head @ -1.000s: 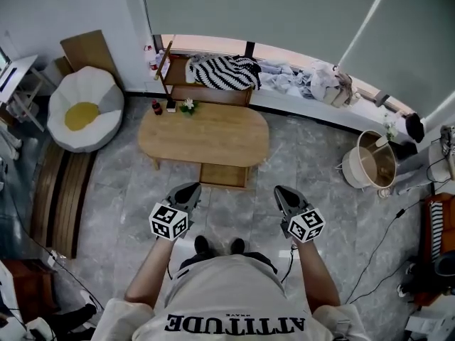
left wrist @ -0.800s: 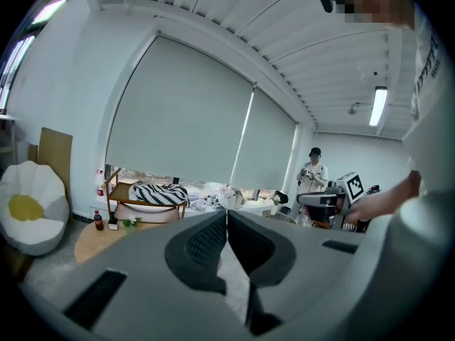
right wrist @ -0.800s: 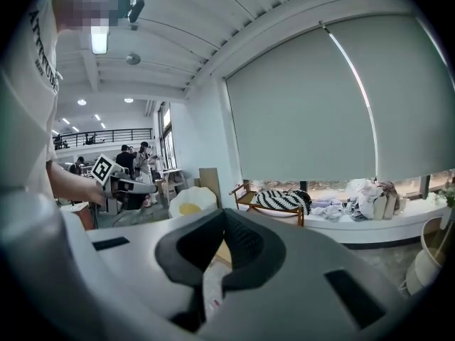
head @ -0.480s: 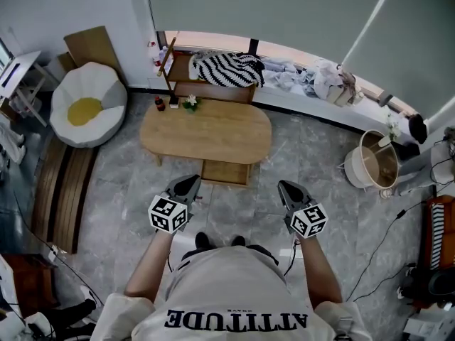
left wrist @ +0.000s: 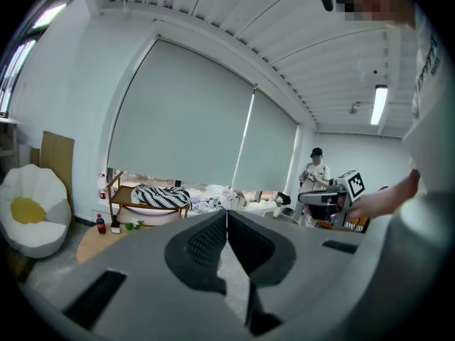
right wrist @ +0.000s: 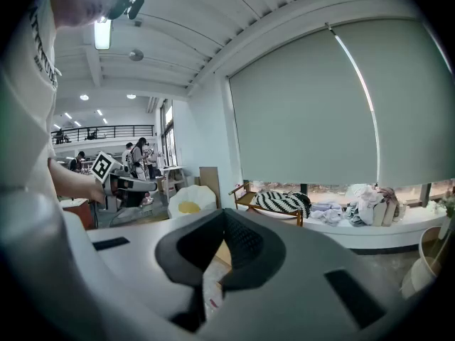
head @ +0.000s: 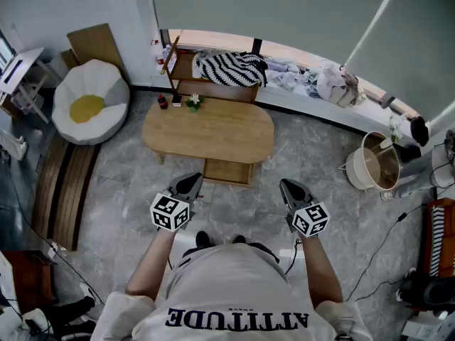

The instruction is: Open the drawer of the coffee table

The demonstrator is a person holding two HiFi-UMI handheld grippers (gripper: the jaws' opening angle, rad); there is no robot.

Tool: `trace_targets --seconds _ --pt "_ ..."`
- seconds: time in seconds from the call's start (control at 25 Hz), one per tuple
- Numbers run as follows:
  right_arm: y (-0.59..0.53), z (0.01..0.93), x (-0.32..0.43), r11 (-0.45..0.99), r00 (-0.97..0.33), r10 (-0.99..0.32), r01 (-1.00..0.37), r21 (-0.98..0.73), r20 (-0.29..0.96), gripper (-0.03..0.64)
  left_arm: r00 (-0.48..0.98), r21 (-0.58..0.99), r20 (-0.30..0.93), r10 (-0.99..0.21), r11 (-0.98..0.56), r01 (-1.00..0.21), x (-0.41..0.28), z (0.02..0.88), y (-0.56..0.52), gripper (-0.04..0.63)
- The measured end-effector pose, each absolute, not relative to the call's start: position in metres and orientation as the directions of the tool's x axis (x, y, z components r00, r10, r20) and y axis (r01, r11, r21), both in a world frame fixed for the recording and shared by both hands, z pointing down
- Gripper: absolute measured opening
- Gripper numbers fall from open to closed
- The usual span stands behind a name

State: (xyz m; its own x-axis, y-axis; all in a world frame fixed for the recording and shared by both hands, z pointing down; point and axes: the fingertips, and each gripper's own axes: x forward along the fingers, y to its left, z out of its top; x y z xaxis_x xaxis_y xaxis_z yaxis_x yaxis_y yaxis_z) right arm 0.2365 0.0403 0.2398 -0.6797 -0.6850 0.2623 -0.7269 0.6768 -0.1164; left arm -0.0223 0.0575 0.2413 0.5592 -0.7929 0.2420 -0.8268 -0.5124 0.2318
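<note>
Tan coffee table (head: 207,130), black-and-white striped blanket (head: 229,68)

white t-shirt (head: 234,284) lettered in black, dark shoes (head: 202,241), grey left tool (head: 193,180) and right tool (head: 288,185) bearing black-and-white marker cubes (head: 170,212).

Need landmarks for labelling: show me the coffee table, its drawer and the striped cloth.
coffee table (head: 210,130), head view, middle of its oval top.
drawer (head: 227,170), head view, wooden panel below the table's near edge.
striped cloth (head: 231,69), head view, middle of its folds.
</note>
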Motion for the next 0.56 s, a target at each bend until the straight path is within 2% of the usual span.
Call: trace_targets --seconds 0.56 --pt "0.0475 0.2378 0.2327 0.679 -0.681 -0.683 -0.725 -0.112 0.263 0.018 0.558 0.235 0.240 -0.794 -0.510 -0.827 -0.0254 0.2384 0.0601 0.020"
